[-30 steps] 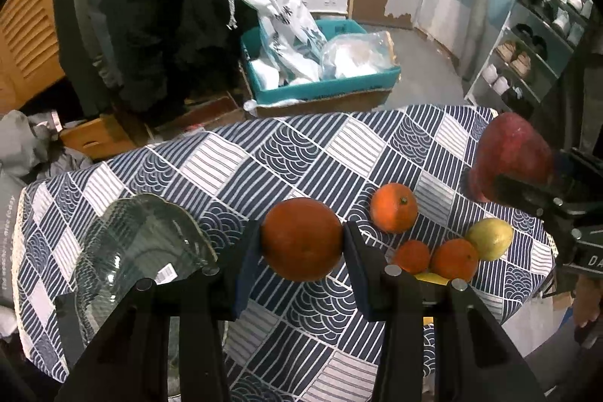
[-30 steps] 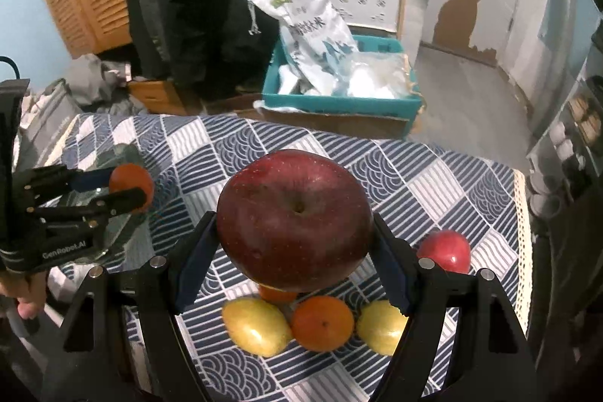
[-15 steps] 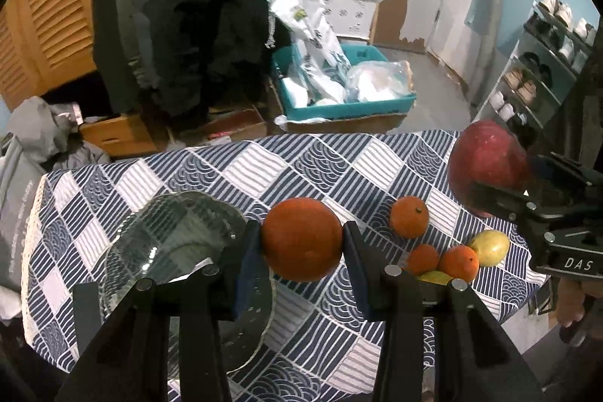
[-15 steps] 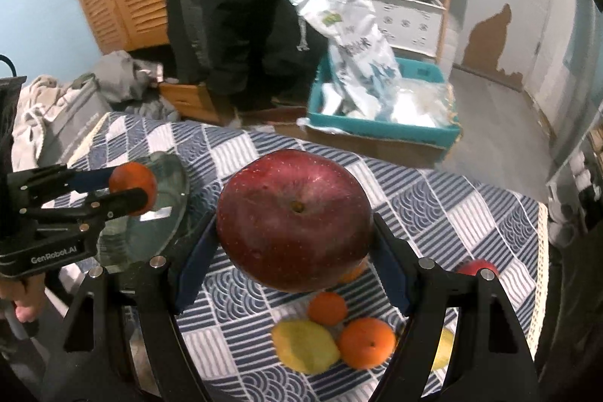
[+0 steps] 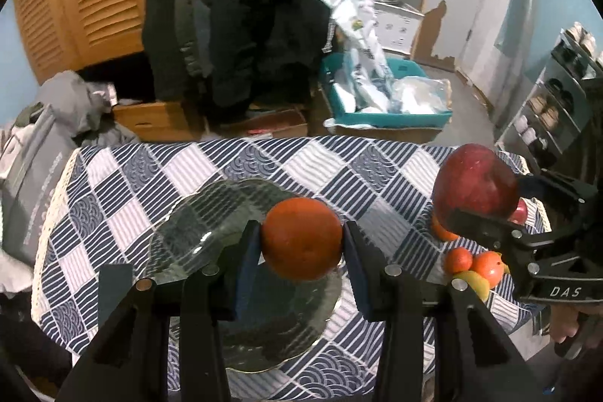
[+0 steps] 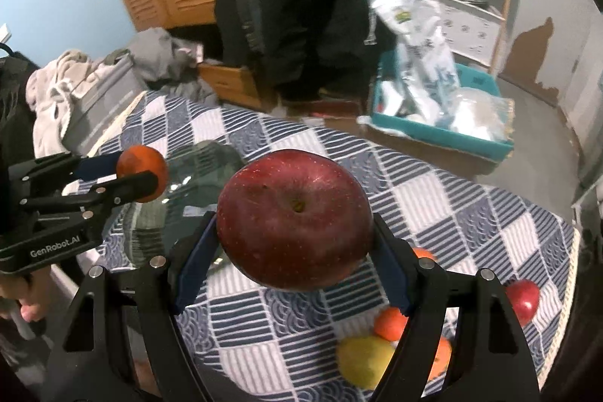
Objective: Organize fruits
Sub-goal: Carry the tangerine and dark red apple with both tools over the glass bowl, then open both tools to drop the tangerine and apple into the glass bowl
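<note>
Orange in colour, the round citrus fruit was pinched between the blue pads of the left hand-held gripper and hung above the clear glass plate, not touching it. The plate lay on the left part of the counter, which was covered with a blue-and-white patterned cloth.

The right hand-held gripper was pressed against both sides of a large red apple, stem end up, held clear of the cloth to the right of the plate.

Remaining fruit lay grouped near the counter's right edge: a yellow-green lemon, several small mandarins and a second, smaller red apple. The mandarins and lemon touched or nearly touched one another; the small apple sat slightly apart.
</note>
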`<state>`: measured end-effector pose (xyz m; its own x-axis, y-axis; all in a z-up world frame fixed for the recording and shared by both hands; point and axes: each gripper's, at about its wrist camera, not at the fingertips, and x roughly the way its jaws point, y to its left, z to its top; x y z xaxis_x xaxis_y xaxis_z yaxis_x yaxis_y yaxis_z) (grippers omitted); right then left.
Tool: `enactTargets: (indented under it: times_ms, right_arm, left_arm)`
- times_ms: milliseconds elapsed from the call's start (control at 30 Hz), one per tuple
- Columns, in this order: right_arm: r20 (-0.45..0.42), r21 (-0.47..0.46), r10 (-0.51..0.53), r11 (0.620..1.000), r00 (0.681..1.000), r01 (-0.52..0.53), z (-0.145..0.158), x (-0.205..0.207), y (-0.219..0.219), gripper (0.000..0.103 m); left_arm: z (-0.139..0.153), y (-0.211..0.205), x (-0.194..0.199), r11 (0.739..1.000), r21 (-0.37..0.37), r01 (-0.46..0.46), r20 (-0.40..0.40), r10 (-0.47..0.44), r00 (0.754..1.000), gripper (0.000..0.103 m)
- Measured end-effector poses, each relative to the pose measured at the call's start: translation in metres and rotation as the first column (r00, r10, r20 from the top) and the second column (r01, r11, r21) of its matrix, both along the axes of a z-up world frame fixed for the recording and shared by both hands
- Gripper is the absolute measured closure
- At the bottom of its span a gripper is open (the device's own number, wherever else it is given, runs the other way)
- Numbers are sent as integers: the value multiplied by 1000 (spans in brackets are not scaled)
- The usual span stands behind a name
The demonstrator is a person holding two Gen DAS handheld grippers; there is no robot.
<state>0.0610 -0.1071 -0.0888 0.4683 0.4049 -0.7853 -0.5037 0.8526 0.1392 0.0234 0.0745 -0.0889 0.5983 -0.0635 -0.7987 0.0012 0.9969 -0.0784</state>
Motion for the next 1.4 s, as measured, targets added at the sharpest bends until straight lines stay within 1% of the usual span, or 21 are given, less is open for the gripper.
enactTargets:
  times_ms: [267,400,667,867,1100,1333,1400]
  right_arm:
    - [-50,-4,72,997,996,-73,-21,7,47,25]
    - [-92,-3,109,994,990,-110,-35,11,69,25]
    - [-167,-45,166,983,972,-176,-71,15,107,25]
    - [-209,-69,190,976,959,-209,-89,14,121,25]
    - [-251,-102,201,967,947,-232,-109,11,128,25]
    - [-279,-105,215,962,936,-253,-116,8,133,25]
    - [-284,-101,219,961,933,-256,-117,8,133,25]
  left_arm:
    - [-24,39,-3,997,-11,-78,-57,78,995,59]
    - [-39,55,-4,994,-6,-108,-90,107,990,59]
    - [-76,79,-3,987,-13,-161,-182,156,971,59]
    - [-99,89,-4,983,-19,-185,-241,175,955,59]
    - [-119,95,-8,978,-26,-208,-305,190,933,58]
    - [-128,92,-9,982,-15,-189,-336,173,926,58]
    - [-128,92,-10,982,-14,-190,-331,174,927,58]
